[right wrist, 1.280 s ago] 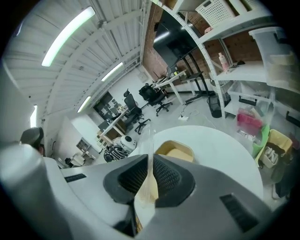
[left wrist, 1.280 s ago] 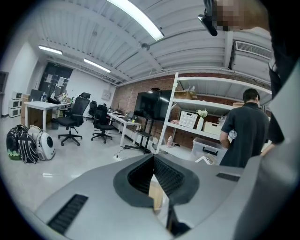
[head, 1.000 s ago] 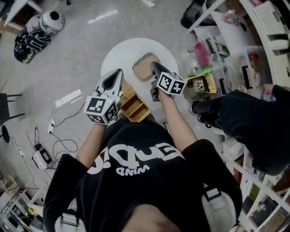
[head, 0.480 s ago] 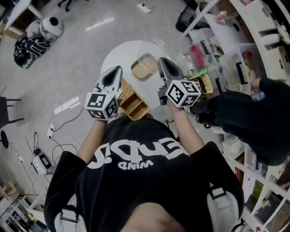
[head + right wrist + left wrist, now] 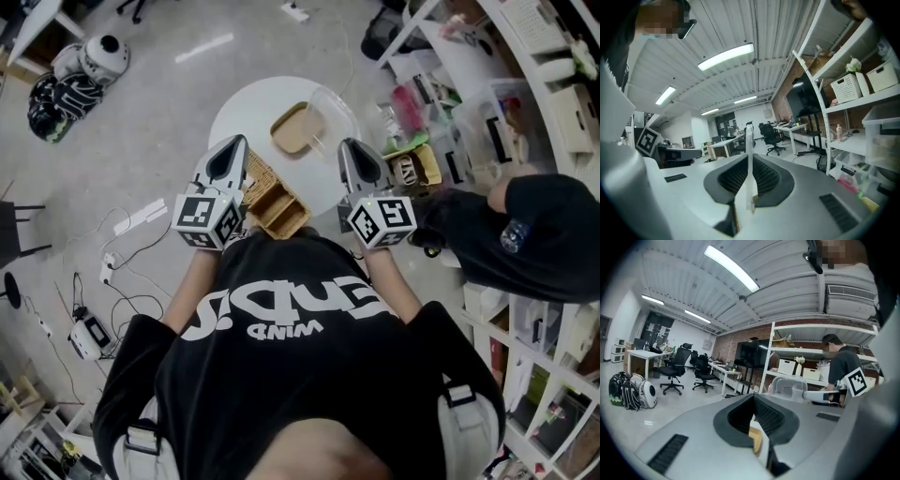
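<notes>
Lifted off the tan container, the clear lid hangs pinched in my right gripper; my left gripper, jaws together, hovers by the wooden tray; bystander at right.

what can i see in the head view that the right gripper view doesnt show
Only the head view: the round white table, the tan tray on it, and the wooden divided box near the left gripper.
Only the right gripper view: the ceiling lights and a dark screen by the brick wall.
Both: the right gripper shut on a clear plastic container, with the left gripper off to its side.
</notes>
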Available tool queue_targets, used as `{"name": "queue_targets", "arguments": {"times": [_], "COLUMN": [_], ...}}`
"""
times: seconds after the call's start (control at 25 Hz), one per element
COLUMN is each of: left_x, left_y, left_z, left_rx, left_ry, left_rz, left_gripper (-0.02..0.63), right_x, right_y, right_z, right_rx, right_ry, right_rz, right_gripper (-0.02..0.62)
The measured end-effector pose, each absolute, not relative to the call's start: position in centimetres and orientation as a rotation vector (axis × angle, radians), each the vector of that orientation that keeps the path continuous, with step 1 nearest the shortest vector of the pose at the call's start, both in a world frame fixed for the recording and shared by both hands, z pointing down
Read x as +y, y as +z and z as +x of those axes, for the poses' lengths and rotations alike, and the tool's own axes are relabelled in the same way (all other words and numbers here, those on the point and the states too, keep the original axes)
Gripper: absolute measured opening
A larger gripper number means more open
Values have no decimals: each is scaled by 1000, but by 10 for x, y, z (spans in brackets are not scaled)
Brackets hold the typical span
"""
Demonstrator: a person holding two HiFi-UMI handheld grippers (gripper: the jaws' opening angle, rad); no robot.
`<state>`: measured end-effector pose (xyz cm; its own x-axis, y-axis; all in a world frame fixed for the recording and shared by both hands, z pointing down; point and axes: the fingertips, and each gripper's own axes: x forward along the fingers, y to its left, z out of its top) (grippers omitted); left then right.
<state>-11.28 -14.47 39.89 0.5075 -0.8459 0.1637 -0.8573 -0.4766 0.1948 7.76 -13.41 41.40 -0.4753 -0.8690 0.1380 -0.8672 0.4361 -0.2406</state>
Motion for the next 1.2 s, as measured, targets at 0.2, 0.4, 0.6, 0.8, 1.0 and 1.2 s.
{"name": "queue_targets", "arguments": {"times": [0.2, 0.4, 0.6, 0.8, 1.0, 1.2], "left_x": [-139, -140, -142, -144, -148, -151], "left_y": [398, 403, 406, 404, 406, 406], "left_z": [-111, -106, -105, -106, -111, -109], "left_rx": [-1440, -1424, -1421, -1424, -1427, -1417], "left_ry": [70, 78, 84, 79, 80, 83], "left_rz": [2521, 2526, 2532, 2521, 2522, 2531], "left_gripper": [0, 0, 0, 0, 0, 0], "right_x": [-127, -130, -132, -134, -137, -141], "right_y": [433, 448, 452, 454, 456, 457], "right_z": [84, 85, 86, 83, 79, 80], "right_rx": [2637, 2641, 2636, 2629, 2624, 2618], "right_ry": [-457, -486, -509, -533, -553, -569], "right_rz": [-1650, -1666, -1664, -1654, -1649, -1650], "right_gripper": [31, 31, 30, 29, 28, 29]}}
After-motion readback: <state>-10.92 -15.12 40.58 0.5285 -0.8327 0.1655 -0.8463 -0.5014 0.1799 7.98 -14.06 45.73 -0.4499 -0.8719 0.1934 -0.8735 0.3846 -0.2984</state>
